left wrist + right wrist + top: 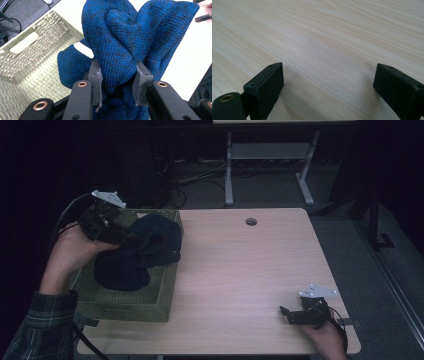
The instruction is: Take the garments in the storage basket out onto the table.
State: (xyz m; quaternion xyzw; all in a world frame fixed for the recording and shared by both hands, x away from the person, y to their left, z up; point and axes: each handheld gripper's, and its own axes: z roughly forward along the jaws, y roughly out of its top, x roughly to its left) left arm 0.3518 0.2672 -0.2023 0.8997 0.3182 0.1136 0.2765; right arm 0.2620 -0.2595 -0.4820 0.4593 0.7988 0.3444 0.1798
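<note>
A dark blue knitted garment (145, 247) hangs bunched over a woven green-beige basket (150, 305) at the table's left. My left gripper (131, 236) is shut on a thick fold of it, lifted above the basket. In the left gripper view the blue knit (125, 40) bulges between both pads (96, 82), with the basket's woven wall (32, 47) behind and below. Near the table's front right corner, my right gripper (286, 314) rests low over the wood. Its jaws stand wide open over bare tabletop (324, 50) in the right gripper view.
The light wooden table (240, 270) has a round cable hole (251, 222) near its far edge. Beyond it stand a white desk frame (270, 165) and cables on the dark floor. The basket sits at the table's left front edge.
</note>
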